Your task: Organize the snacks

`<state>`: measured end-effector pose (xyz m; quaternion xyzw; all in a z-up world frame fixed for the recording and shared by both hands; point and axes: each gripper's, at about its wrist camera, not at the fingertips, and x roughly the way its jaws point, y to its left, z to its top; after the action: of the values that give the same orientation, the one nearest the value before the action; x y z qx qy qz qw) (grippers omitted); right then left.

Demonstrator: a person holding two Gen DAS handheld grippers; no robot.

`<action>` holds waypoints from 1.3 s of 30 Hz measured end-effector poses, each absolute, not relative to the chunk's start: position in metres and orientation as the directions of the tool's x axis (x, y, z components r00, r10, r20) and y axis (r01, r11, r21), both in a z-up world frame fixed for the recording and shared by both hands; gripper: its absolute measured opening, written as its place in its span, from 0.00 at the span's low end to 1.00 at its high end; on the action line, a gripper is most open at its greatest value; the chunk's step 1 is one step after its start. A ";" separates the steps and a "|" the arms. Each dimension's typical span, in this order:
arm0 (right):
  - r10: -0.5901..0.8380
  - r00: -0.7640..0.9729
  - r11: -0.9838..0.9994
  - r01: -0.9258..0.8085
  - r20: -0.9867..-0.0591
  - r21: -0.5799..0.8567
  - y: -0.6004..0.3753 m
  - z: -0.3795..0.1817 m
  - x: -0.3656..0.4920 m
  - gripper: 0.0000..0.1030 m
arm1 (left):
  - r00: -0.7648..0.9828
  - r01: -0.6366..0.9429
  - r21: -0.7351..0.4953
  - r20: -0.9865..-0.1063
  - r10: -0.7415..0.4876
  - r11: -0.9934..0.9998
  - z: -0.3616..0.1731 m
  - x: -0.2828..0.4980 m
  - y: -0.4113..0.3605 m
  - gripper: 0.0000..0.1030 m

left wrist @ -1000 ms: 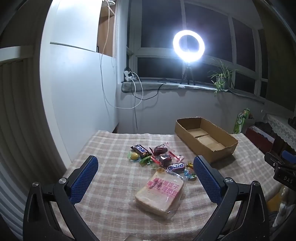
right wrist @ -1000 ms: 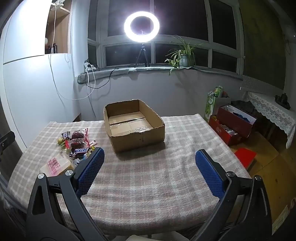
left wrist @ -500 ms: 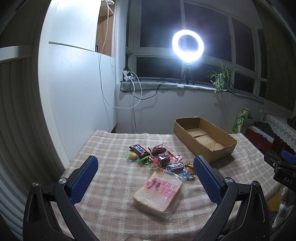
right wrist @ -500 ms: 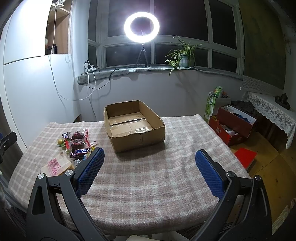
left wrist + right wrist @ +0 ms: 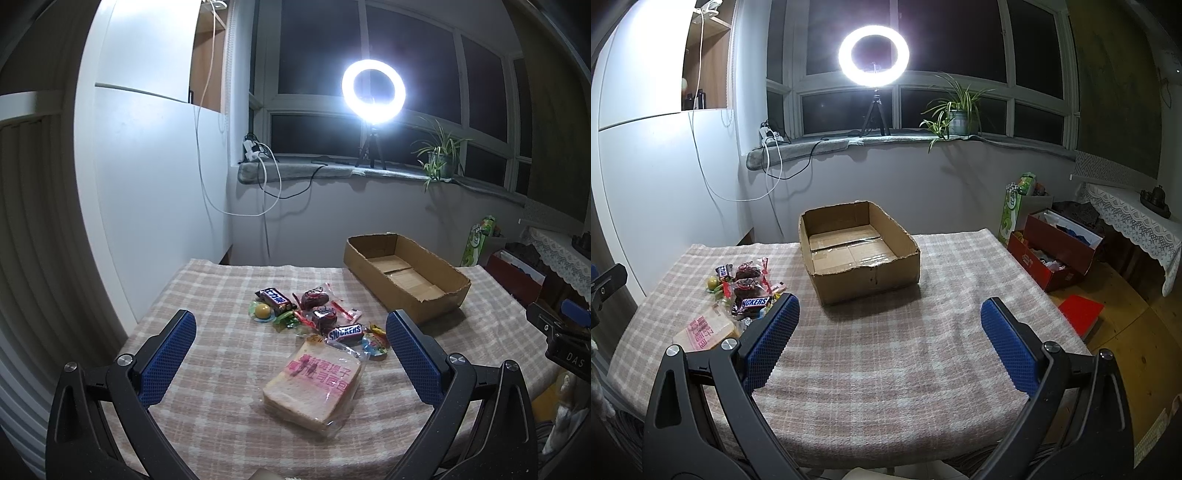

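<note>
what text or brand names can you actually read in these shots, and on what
"SNICKERS" on the brown candy bar in the snack pile.
"DAS" on the black device at the right edge of the left wrist view; the rest is cut off.
Pink Chinese characters on the bread bag: too blurred to read.
Second candy bar: white lettering, seen at an angle, unreadable.
Green carton: print too small.

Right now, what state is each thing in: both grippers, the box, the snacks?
left gripper: open, holding nothing
right gripper: open, holding nothing
cardboard box: open-topped, empty, upright
bagged bread: lying flat, wrapped
Snickers bar: wrapped, on the tablecloth
other snacks: piled loosely beside the box, none inside
</note>
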<state>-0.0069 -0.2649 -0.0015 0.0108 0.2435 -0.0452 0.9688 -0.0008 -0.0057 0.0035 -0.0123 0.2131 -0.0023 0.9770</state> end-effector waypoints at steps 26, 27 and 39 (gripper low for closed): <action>-0.081 0.878 0.996 0.091 -0.472 -0.001 -0.265 -0.002 -0.004 0.98 | 0.909 0.005 -0.029 -0.416 -0.017 1.000 0.003 0.001 -0.009 0.99; -0.081 0.878 0.996 0.092 -0.473 -0.001 -0.265 -0.002 -0.005 0.98 | 0.909 0.005 -0.028 -0.416 -0.017 1.000 0.003 0.001 -0.009 0.99; -0.068 0.867 0.997 0.077 -0.493 -0.002 -0.259 -0.006 0.002 0.98 | 0.904 0.010 -0.033 -0.426 -0.023 0.999 0.000 0.004 -0.004 0.99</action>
<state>0.0024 -0.2585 -0.0061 0.0091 0.2547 -0.0376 0.9662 0.0036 -0.0042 0.0003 -0.0152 0.2184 -0.0083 0.9757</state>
